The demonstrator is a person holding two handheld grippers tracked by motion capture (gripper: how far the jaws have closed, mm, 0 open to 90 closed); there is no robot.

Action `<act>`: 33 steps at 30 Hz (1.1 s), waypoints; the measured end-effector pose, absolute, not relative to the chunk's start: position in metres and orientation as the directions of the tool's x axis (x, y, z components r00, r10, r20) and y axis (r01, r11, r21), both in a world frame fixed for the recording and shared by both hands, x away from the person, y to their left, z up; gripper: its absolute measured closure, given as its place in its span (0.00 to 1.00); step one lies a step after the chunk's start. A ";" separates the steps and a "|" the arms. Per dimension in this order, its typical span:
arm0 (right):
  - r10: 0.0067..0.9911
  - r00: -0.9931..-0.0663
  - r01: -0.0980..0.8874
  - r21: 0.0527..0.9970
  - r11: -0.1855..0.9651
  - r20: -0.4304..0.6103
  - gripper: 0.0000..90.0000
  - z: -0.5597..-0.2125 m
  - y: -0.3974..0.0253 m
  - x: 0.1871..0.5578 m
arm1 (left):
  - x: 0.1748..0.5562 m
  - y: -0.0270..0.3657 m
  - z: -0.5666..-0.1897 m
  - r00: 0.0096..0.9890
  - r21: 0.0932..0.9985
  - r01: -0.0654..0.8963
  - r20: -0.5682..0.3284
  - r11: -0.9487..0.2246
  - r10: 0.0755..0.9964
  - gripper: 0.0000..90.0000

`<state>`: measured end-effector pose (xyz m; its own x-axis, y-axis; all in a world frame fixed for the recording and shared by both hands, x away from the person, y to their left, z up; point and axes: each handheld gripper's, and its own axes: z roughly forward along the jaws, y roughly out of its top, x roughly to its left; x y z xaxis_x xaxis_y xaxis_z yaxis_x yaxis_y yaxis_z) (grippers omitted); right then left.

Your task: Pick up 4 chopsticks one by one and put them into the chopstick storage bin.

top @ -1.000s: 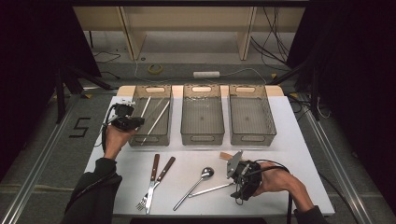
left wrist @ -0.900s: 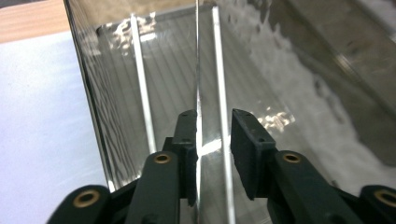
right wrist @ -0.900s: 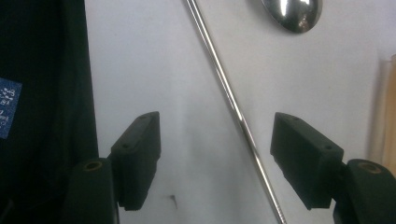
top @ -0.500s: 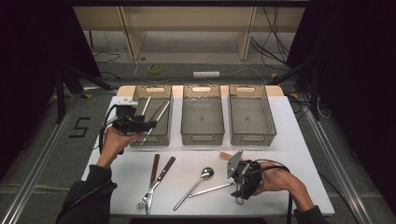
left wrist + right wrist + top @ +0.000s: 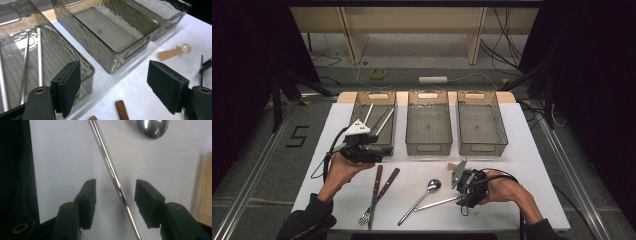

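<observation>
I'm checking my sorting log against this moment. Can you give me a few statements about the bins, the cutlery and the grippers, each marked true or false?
1. The left bin holds long metal pieces. True.
2. The middle bin holds a spoon. False: it is empty; the spoon lies on the table.
3. The right gripper is open, its fingers on either side of a thin metal rod. True.
4. The left gripper is shut on a fork. False: it is open and holds nothing; the fork lies on the table.
5. The right bin is empty. True.
</observation>
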<state>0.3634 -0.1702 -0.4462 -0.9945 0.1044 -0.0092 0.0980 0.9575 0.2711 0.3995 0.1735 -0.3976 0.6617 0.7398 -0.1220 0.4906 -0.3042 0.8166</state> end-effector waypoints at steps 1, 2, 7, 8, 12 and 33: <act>0.102 -0.995 0.096 0.274 0.957 -0.008 0.60 -0.447 -0.169 0.364 | 0.397 0.173 -0.400 0.662 0.817 0.491 -0.123 -0.304 0.739 0.29; 0.089 -0.996 0.083 0.271 0.959 -0.011 0.60 -0.448 -0.169 0.364 | 0.394 0.173 -0.401 0.665 0.816 0.490 -0.121 -0.307 0.737 0.29; 0.079 -0.997 0.074 0.241 0.968 -0.013 0.65 -0.448 -0.162 0.365 | 0.379 0.172 -0.408 0.672 0.832 0.469 -0.119 -0.295 0.731 0.28; 0.078 -0.997 0.072 0.242 0.968 -0.017 0.66 -0.449 -0.160 0.366 | 0.376 0.172 -0.408 0.675 0.832 0.467 -0.117 -0.299 0.729 0.28; 0.061 -0.998 0.055 0.213 0.975 -0.018 0.71 -0.450 -0.156 0.365 | 0.366 0.168 -0.412 0.679 0.842 0.456 -0.119 -0.289 0.724 0.27; -0.029 -0.999 -0.035 0.152 0.988 -0.038 0.91 -0.456 -0.147 0.358 | 0.345 0.156 -0.425 0.715 0.826 0.459 -0.124 -0.328 0.688 0.25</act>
